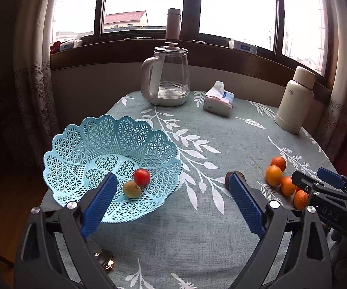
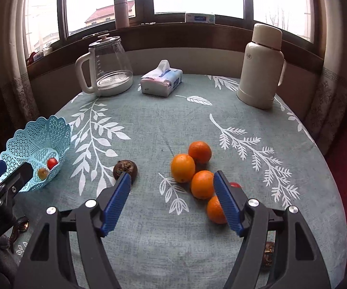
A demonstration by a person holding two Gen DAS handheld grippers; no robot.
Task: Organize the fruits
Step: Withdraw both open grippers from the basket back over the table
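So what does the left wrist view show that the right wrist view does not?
Only the left wrist view looks fully into the blue basket, with the red fruit touching the green one.

Only the right wrist view shows the dark fruit whole and a red fruit behind its tongs.

Both show four oranges, kettle, tissue pack and flask.

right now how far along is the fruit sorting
Done: a red fruit and a greenish fruit lie in the blue basket. In hand: nothing; left gripper and right gripper are open. Left: four oranges, a dark brown fruit, and a red one behind the right finger.
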